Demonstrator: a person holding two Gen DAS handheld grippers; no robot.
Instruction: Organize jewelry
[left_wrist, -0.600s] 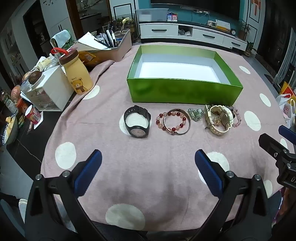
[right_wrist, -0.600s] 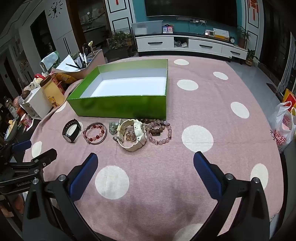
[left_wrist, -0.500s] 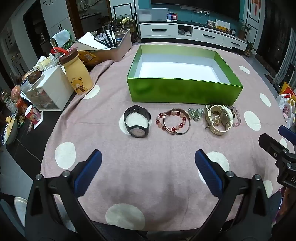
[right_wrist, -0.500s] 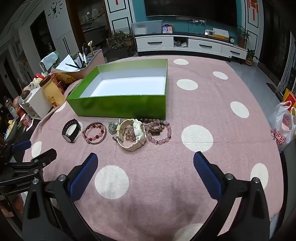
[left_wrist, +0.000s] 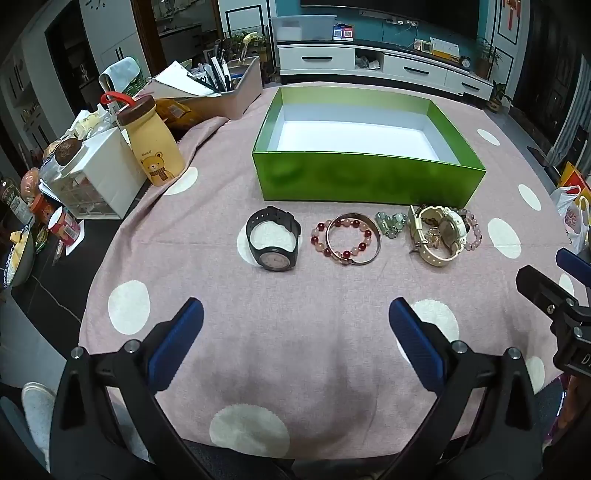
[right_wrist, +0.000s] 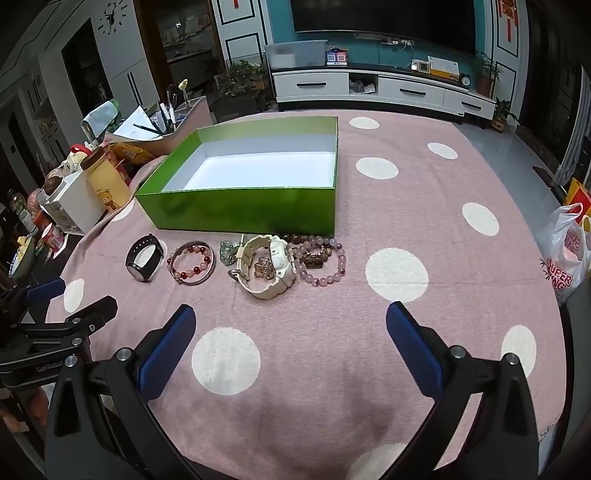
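Nothing moved: pink polka-dot tablecloth (right_wrist: 424, 229), green box (right_wrist: 243, 206), living-room backdrop.

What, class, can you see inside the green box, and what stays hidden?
The green box shows only a bare white floor in both views; no jewelry is in it. Its near wall hides a strip of floor just behind it.

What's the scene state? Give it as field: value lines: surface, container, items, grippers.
surface: pink tablecloth with white dots
container: green box, open, nothing visible inside
items: row in front of box, from left: black watch, red bead bracelet with metal bangle, green bead piece, cream watch, pink bead bracelet
left gripper: open, holds nothing
right gripper: open, holds nothing
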